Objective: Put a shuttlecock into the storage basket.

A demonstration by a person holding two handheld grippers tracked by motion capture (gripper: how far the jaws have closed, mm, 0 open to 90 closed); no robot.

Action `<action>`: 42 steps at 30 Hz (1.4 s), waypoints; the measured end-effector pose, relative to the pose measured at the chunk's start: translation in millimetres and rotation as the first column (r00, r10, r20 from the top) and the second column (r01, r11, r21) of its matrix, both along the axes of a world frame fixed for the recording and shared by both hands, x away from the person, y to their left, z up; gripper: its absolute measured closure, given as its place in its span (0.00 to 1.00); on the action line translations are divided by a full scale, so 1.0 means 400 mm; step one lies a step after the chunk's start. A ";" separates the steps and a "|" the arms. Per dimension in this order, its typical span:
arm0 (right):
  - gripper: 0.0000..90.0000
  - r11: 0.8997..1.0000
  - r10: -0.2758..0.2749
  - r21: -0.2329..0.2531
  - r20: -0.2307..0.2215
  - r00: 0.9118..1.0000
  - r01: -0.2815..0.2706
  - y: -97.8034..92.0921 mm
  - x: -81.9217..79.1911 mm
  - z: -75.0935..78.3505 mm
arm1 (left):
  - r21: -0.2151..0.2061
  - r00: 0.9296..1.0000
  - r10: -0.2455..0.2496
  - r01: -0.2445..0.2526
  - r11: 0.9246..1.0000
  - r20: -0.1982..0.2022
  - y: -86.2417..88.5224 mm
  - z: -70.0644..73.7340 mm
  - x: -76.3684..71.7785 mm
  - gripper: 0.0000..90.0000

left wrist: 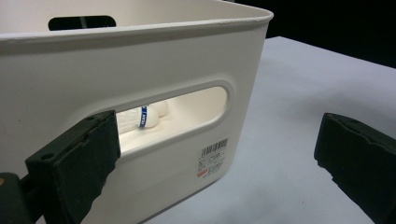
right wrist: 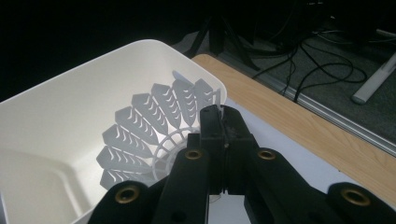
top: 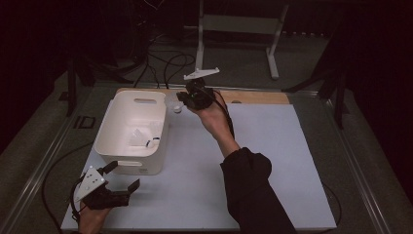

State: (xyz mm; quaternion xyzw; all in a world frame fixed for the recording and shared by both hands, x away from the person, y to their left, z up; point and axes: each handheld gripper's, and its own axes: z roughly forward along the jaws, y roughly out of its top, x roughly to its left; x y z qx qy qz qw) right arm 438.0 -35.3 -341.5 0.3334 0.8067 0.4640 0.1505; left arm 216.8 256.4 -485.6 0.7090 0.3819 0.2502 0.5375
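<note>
A: Your right gripper [top: 181,102] is hanging in the air just past the far right corner of the white bin [top: 127,168], near the wooden strip [top: 253,96] at the table's far edge. What are its jaws doing?

B: In the right gripper view they are pressing together on the edge of a white shuttlecock [right wrist: 144,128], pinching its slotted plastic skirt. You are holding it beside the bin's rim, with the skirt fanning out toward the bin's inside. In the high view its small round cork end [top: 178,108] is showing just beside the bin wall, above the grey mat [top: 272,161].

A: And your left gripper [top: 122,176]?

B: You are keeping it low at the bin's near end, jaws spread wide, gripping nothing. In the left gripper view 1 jaw is sitting right in front of the bin's handle slot [left wrist: 187,112], while the other is standing well apart over the mat. Whether the near jaw is touching the wall, I cannot tell.

A: Is anything lying in the bin?

B: Through the slot you are looking at 1 more shuttlecock [left wrist: 147,116], lying on the bin floor with a blue band round its cork. The high view is placing it [top: 151,142] toward the right wall, with other pale items beside it, too blurred to name.
</note>
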 end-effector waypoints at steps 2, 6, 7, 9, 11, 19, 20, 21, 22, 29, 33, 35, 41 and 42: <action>0.99 1.000 0.001 0.002 0.003 1.000 -0.001 0.003 0.000 0.003 | 0.000 1.000 0.000 0.000 1.000 0.000 0.000 0.000 0.000 0.01; 0.99 1.000 0.005 0.008 0.005 1.000 -0.005 0.010 -0.001 0.009 | -0.001 1.000 -0.001 0.001 1.000 0.000 0.000 0.000 0.000 0.01; 0.99 1.000 0.009 0.006 0.010 1.000 -0.009 0.010 0.000 0.011 | 0.000 1.000 0.000 0.000 1.000 0.000 0.000 0.000 0.000 0.01; 0.99 1.000 0.007 0.015 0.005 1.000 -0.008 0.014 -0.001 0.014 | 0.003 1.000 0.000 0.000 1.000 0.000 0.000 0.000 0.000 0.01; 0.99 1.000 0.005 0.023 0.004 1.000 -0.005 0.015 0.000 0.015 | -0.001 1.000 0.001 -0.001 1.000 0.000 0.000 0.000 0.000 0.01; 0.99 0.999 -0.001 0.042 -0.003 1.000 0.001 0.022 0.006 0.021 | 0.001 1.000 0.002 -0.002 1.000 0.000 0.000 0.000 0.000 0.01; 0.99 0.999 0.004 0.044 -0.003 1.000 -0.004 0.023 0.007 0.022 | 0.000 1.000 0.002 -0.002 1.000 0.000 0.000 0.000 0.000 0.01; 0.99 0.999 0.003 0.046 -0.001 1.000 -0.003 0.024 0.008 0.022 | 0.000 1.000 0.002 -0.002 1.000 0.000 0.000 0.000 0.000 0.01; 0.99 0.999 0.001 0.047 -0.002 1.000 -0.001 0.026 0.008 0.022 | 0.001 1.000 0.002 -0.002 1.000 -0.001 0.000 0.000 -0.001 0.01; 0.99 0.999 0.010 0.054 -0.002 1.000 -0.010 0.039 0.010 0.023 | -0.001 1.000 0.004 -0.004 1.000 0.000 0.001 0.000 -0.001 0.01; 0.99 0.998 0.013 0.057 -0.005 1.000 -0.013 0.045 0.010 0.024 | -0.002 1.000 0.003 -0.003 1.000 0.000 0.001 0.000 -0.001 0.01; 0.99 0.998 0.021 0.062 -0.007 1.000 -0.021 0.047 0.011 0.024 | -0.002 1.000 0.003 -0.003 1.000 0.000 0.001 0.000 -0.001 0.01; 0.99 0.997 0.023 0.068 -0.008 1.000 -0.022 0.055 0.011 0.025 | -0.002 1.000 0.002 -0.002 1.000 0.000 0.001 0.000 -0.001 0.01; 0.99 0.997 0.022 0.070 -0.010 1.000 -0.022 0.056 0.010 0.026 | 0.001 1.000 0.002 -0.002 1.000 -0.001 0.001 0.000 -0.001 0.01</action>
